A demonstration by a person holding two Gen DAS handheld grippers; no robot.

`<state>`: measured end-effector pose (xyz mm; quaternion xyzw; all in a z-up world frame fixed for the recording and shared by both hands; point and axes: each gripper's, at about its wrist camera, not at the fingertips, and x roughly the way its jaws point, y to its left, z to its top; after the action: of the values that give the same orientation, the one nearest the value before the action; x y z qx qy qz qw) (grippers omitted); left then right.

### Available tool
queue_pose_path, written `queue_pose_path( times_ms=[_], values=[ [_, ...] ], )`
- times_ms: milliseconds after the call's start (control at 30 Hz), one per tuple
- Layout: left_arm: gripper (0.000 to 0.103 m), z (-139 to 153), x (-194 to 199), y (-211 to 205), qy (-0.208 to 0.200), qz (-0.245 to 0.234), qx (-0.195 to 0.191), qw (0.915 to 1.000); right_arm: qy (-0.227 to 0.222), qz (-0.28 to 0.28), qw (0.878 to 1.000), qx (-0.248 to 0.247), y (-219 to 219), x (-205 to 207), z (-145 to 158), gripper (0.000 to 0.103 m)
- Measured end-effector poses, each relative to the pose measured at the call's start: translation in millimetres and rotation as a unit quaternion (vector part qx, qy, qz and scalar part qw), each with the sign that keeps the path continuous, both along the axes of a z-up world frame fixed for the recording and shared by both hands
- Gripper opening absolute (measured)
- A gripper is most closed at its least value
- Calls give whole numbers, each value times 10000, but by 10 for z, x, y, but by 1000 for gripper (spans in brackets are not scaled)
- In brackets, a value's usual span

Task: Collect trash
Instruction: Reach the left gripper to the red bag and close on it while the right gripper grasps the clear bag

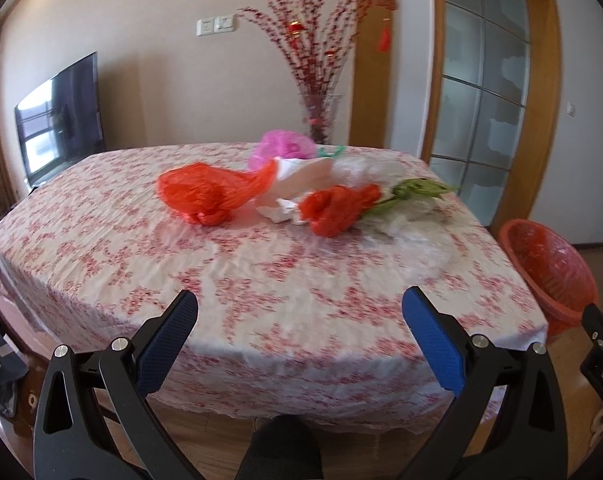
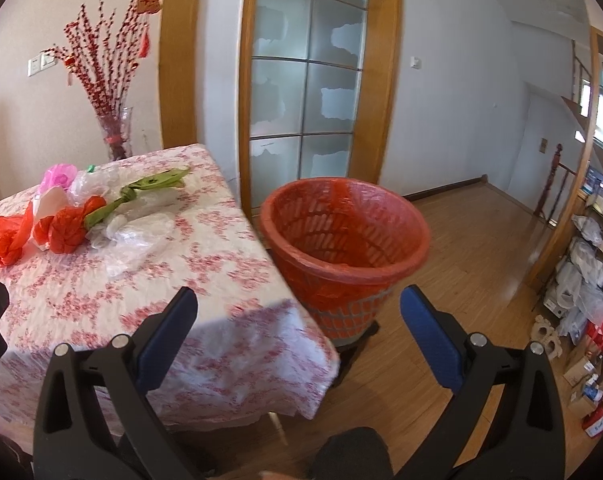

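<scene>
Wide-apart left gripper [image 1: 299, 312] jaws; green bag [image 1: 413, 194] lengthwise left-right.

Crinkled glossy plastic bags [image 1: 205, 194] lie on patterned cloth [image 1: 261, 280]; the basket [image 2: 343, 248] is perforated plastic.

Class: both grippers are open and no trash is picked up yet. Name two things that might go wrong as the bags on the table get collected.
1. The clear plastic bags are thin and see-through over the patterned tablecloth; a gripper might pinch the cloth too and drag it.
2. The red basket stands on the floor past the table corner, so a light red bag may drop beside it.
</scene>
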<state>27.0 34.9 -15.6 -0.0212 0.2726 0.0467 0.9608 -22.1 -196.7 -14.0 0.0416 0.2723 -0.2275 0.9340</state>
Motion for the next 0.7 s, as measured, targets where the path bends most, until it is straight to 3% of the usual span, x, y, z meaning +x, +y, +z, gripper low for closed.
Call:
queue_pose_path(
  times_ms=[433, 633, 700],
  values=[
    [101, -66, 466, 505, 254, 427, -276, 9984, 98, 1037, 9937, 407, 333, 1126, -51, 99],
    [101, -85, 660, 688, 336, 580, -281, 9974, 424, 1718, 9812, 767, 529, 1734, -207, 75],
    [101, -96, 724, 722, 384, 524, -341, 9973, 585, 1892, 9761, 900, 601, 1909, -290, 62]
  ],
)
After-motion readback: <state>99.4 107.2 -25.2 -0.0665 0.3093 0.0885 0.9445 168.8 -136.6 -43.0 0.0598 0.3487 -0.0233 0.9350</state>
